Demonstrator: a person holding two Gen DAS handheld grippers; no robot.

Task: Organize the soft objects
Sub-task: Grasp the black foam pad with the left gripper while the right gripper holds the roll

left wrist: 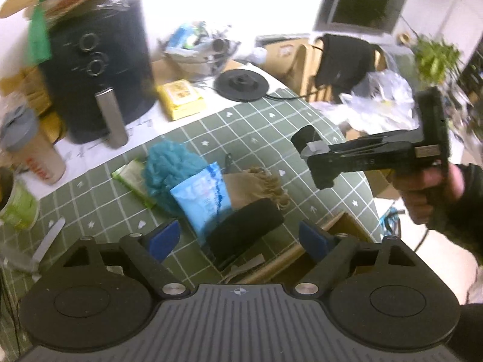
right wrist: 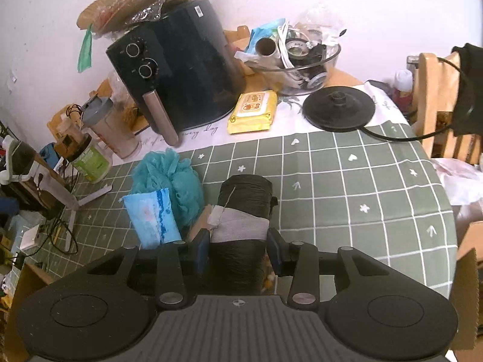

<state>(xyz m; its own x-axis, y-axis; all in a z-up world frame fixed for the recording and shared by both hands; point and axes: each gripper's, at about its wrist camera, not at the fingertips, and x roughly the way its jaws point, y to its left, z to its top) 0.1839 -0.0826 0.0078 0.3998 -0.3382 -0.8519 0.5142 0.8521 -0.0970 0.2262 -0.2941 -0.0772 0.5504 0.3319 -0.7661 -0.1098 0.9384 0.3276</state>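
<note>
My right gripper (right wrist: 238, 249) is shut on a rolled black cloth (right wrist: 244, 194) with a grey band and holds it above the green checked tablecloth (right wrist: 347, 187). The left wrist view shows the same gripper (left wrist: 314, 157) in the air at the right, with the roll (left wrist: 305, 138) in it. My left gripper (left wrist: 240, 238) is open and empty above a pile on the cloth: a teal bath pouf (left wrist: 169, 166), a light blue wipes pack (left wrist: 205, 199), a tan fringed cloth (left wrist: 256, 187) and a black roll (left wrist: 244, 232). The pouf (right wrist: 169, 178) and wipes pack (right wrist: 151, 220) lie left of my right gripper.
A black air fryer (right wrist: 181, 75), a yellow wipes pack (right wrist: 253, 111), a kettle base (right wrist: 338, 108) and a glass bowl of clutter (right wrist: 299, 63) stand at the back. Cups and jars (right wrist: 90, 157) crowd the left. A wooden chair (right wrist: 437, 96) stands at the right edge.
</note>
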